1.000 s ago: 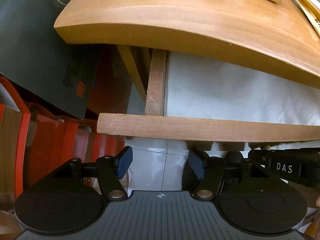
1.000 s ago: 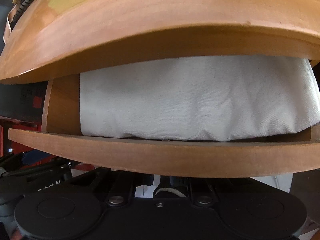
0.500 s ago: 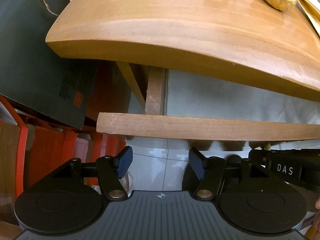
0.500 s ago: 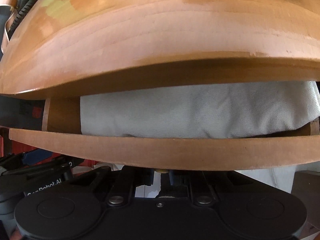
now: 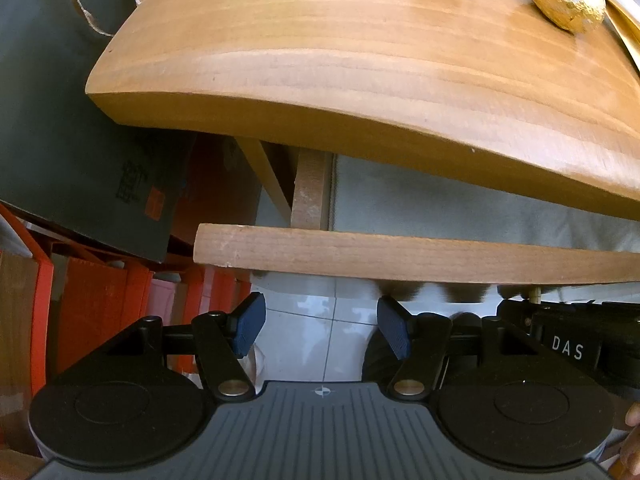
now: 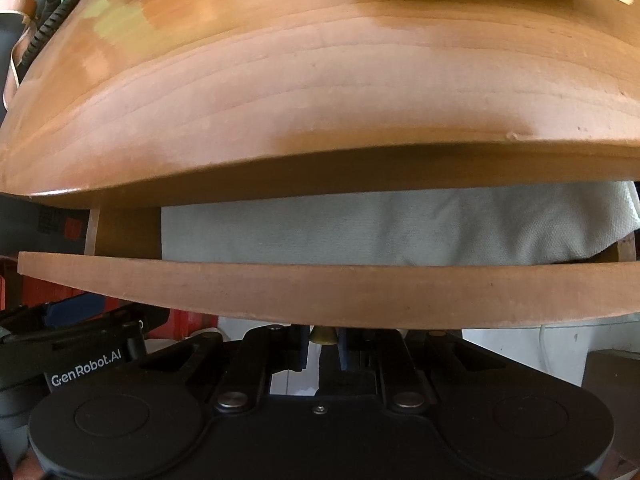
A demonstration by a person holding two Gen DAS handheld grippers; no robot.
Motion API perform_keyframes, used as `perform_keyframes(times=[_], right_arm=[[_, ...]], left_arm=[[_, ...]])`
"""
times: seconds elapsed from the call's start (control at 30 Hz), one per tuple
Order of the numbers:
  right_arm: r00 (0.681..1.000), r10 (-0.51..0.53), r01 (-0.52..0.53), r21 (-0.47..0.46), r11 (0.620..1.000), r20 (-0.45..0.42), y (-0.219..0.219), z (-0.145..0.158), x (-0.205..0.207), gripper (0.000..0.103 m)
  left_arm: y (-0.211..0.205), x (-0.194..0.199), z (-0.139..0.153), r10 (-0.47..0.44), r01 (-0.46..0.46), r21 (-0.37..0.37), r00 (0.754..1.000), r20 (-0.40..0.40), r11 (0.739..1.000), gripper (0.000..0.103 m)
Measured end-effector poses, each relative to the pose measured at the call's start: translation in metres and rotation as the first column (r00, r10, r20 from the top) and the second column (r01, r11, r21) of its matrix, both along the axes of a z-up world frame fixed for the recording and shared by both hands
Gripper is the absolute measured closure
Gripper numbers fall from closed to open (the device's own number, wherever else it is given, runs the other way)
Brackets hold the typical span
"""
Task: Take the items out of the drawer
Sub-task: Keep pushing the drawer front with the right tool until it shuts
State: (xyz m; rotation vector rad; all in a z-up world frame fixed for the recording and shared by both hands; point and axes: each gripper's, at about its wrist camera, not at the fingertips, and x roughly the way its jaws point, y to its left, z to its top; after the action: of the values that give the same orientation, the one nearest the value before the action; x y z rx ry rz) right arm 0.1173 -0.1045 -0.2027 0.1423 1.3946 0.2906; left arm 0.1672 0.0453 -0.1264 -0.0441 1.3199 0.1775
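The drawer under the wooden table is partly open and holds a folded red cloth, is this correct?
Not quite. The cloth is white, not red, as the right wrist view shows. The rest stands: the drawer under the wooden table is partly open and holds it.

Narrow drawer (image 6: 320, 292) gap — cloth-filled (image 6: 360, 232)

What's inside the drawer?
A pale grey cloth fills the open drawer. The cloth and the tabletop hide anything beneath or farther back.
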Motion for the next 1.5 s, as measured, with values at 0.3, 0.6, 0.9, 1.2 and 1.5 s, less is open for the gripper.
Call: perform_keyframes(times=[0.3,0.6,0.9,1.2,1.5], right_arm=[[1.000,-0.009,0.009,0.004,1.000,0.003,-0.002,-0.001,-0.011,0.089],[1.000,-0.013,0.013,0.008,1.000,0.006,-0.004,-0.003,-0.021,0.089],[1.000,-0.011,0.011,0.004,1.000,0.016,-0.005,-0.003,-0.029,0.089],[1.000,-0.018,0.018,0.004,1.000,0.022,-0.009,-0.005,-0.036,0.089],[0.999,-0.018,0.018,0.003,1.000,0.028,-0.011,-0.006,-0.046,0.089]], left_arm=[[-0.002,-0.001,0.006,0.003,-0.003,0.000,1.000,0.000,1.000,0.037],[-0.003,0.000,0.012,0.005,-0.005,0.001,1.000,0.001,1.000,0.037],[-0.004,0.000,0.019,0.009,-0.009,-0.001,1.000,0.003,1.000,0.037],[-0.005,-0.002,0.026,0.010,-0.010,0.000,1.000,0.002,1.000,0.037],[-0.005,-0.003,0.032,0.008,-0.008,0.005,1.000,0.001,1.000,0.037]])
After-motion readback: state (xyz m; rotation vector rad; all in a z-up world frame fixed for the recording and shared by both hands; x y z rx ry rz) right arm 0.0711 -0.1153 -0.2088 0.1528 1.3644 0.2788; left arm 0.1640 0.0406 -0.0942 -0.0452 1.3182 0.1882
